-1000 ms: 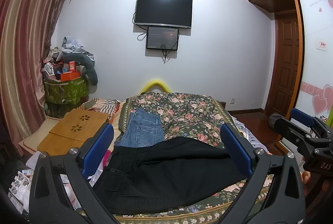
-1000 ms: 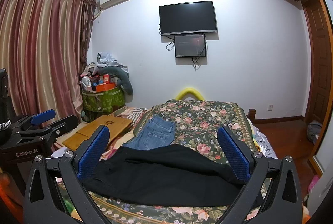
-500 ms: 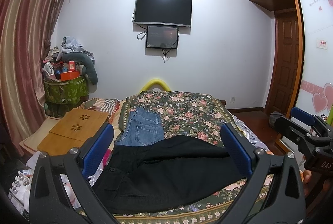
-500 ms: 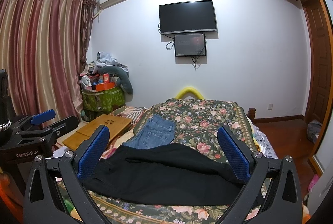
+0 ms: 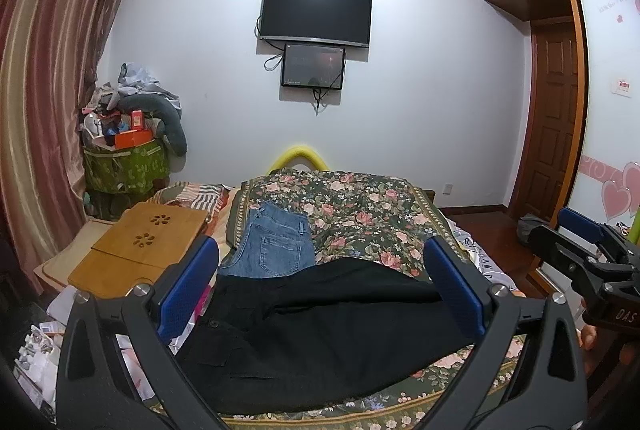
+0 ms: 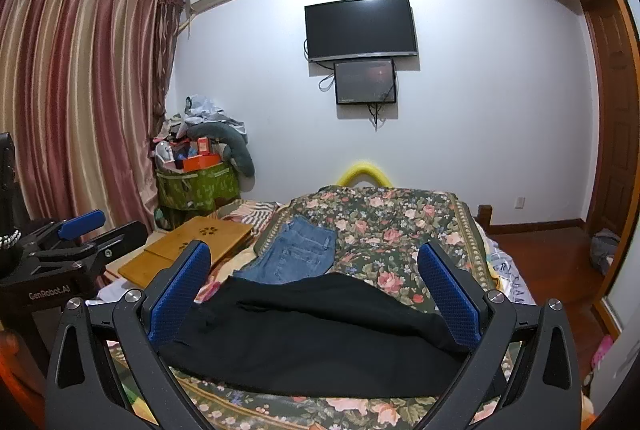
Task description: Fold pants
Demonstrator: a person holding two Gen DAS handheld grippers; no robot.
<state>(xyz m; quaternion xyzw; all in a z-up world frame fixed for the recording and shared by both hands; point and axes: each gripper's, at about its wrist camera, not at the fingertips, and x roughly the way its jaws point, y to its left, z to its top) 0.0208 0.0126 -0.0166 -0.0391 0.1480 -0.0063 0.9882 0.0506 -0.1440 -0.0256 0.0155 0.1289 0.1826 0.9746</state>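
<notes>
A small bedroom, white walls, and a bed (image 5: 400, 418) under a dark floral spread taking up most of the floor. At its near edge the black pants (image 5: 328, 334) lie crosswise, waist with its pocket toward the bed's left side, legs trailing off to the right, laid out loosely with a soft ridge through the middle rather than pressed flat. They look unfolded as far as I can tell.

Both tools hang in the air on the near side of the bed, above the pants and touching nothing. The left gripper (image 5: 320, 286) has its blue pads spread wide with only air between them, and the right gripper (image 6: 314, 286) is just the same, wide apart and empty-handed. Each one shows up at the edge of the other's view, so they sit side by side.

I'd say the folding hasn't started; this is the lining-up before the first grab. The next move probably calls for bringing both down to the cloth, one on the waistband at the left, one on the hems at the right, and pinching only the layers meant to travel.

Just beyond the black pair, toward the left side of the spread, a pair of blue jeans (image 5: 276, 246) sits already folded. Left of the bed lies a wooden lap tray (image 5: 140, 242), and on the far wall hangs a television (image 5: 316, 14).
</notes>
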